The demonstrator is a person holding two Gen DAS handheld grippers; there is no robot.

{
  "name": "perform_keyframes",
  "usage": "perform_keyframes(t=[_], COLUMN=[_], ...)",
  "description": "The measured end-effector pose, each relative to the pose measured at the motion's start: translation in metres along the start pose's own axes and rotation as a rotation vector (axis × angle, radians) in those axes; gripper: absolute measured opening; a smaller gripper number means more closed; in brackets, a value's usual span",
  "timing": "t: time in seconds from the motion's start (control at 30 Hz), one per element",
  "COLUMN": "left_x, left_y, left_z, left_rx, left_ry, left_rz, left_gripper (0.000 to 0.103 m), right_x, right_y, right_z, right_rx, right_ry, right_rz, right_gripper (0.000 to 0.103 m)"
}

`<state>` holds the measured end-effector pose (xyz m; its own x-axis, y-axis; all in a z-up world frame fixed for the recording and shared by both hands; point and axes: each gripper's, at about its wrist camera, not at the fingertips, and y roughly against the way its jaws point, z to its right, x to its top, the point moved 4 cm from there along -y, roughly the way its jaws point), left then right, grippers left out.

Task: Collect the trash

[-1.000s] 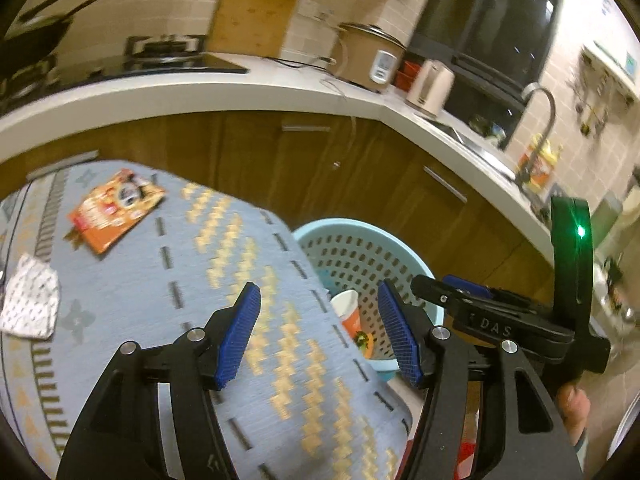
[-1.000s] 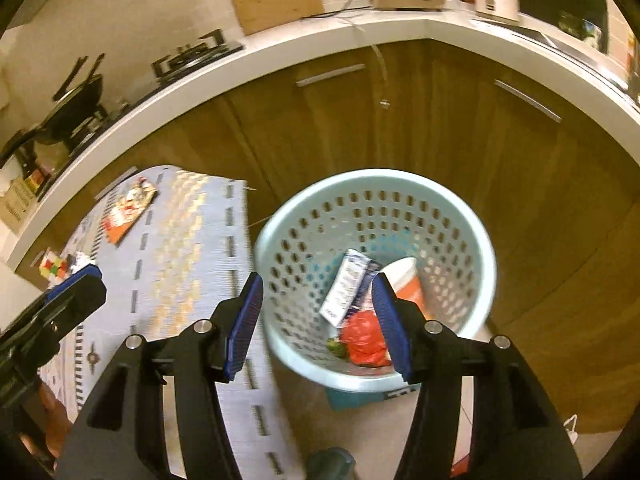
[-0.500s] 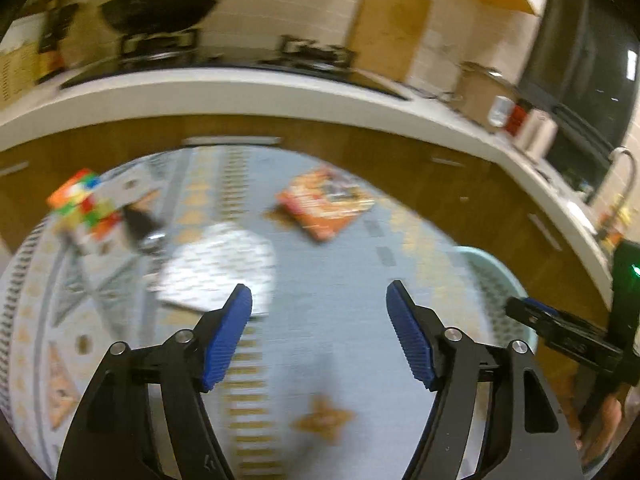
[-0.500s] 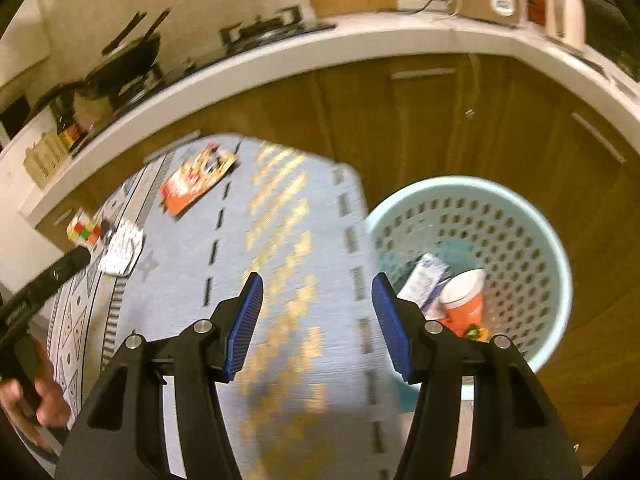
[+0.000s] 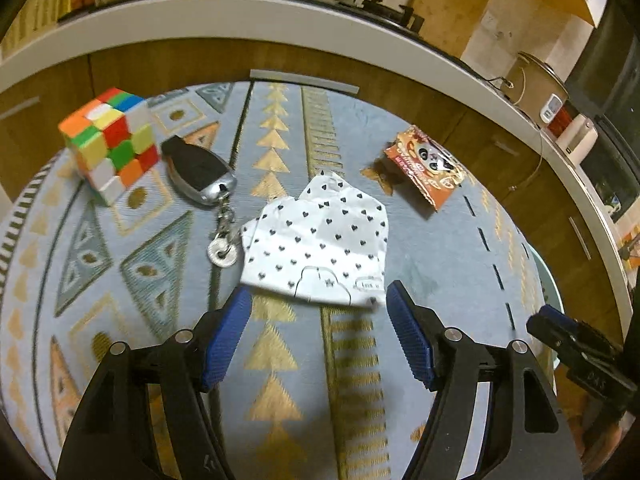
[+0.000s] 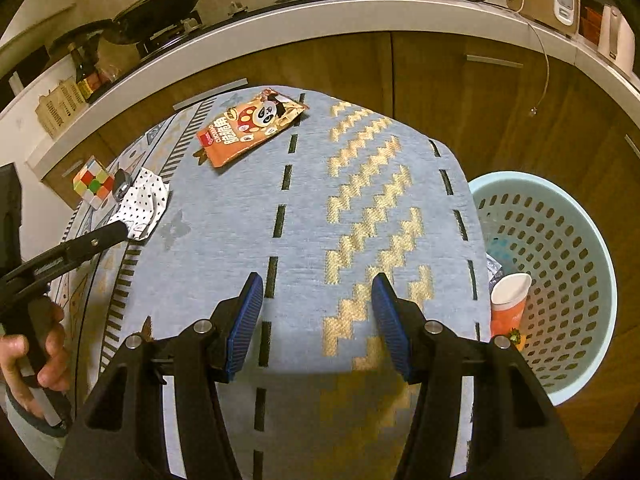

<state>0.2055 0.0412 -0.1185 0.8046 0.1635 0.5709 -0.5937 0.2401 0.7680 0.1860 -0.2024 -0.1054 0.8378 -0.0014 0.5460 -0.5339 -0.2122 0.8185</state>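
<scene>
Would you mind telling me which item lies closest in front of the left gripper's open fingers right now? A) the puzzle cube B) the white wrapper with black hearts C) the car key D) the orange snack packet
B: in the left wrist view, the white wrapper with black hearts lies just beyond the open left gripper, while the puzzle cube, car key and orange snack packet sit farther off.

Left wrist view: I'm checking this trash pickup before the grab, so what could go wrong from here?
1. The keyring lies right beside the white heart-print wrapper; the open left gripper might snag the car key too.
2. The wrapper lies flat and crumpled on the patterned cloth, so the jaws may pinch fabric instead.
3. The Rubik's cube is close by and isn't trash.
</scene>
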Motion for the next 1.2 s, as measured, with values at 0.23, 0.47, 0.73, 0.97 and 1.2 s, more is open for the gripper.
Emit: perform_keyframes(t=[0.23, 0.47, 0.73, 0.97, 1.2], left_x=[0.015, 0.032, 0.038, 0.039, 0.040], left_y=[-0.017, -0.036, -0.048, -0.036, -0.023], left_z=[0.014, 0.025, 0.034, 0.016, 0.000], left_rx=[0.008, 0.044, 0.153, 0.086, 0.006], left_ry=[-0.051, -0.071, -0.147, -0.085, -0.005], left_rz=[0.006, -0.001, 0.038, 0.085, 0.148], left_gripper=[0.070, 0.083, 0.064, 0.029, 0.027], right_x=[0.008, 0.024, 0.061, 0.082, 0.096], right_y=[-0.010, -0.015, -0.023, -0.055, -0.086], right_z=[0.002, -0.007, -0.034, -0.067, -0.096], right_rx=[-0.019, -0.021, -0.022, 0.005, -0.027], right_ry=[0.010, 0.040, 0.116, 0.143, 0.184], right_rz=[-0.008, -0.007, 0.010, -0.005, 0.001], right_gripper=[0.053, 0.053, 0.059, 0.059, 0.059])
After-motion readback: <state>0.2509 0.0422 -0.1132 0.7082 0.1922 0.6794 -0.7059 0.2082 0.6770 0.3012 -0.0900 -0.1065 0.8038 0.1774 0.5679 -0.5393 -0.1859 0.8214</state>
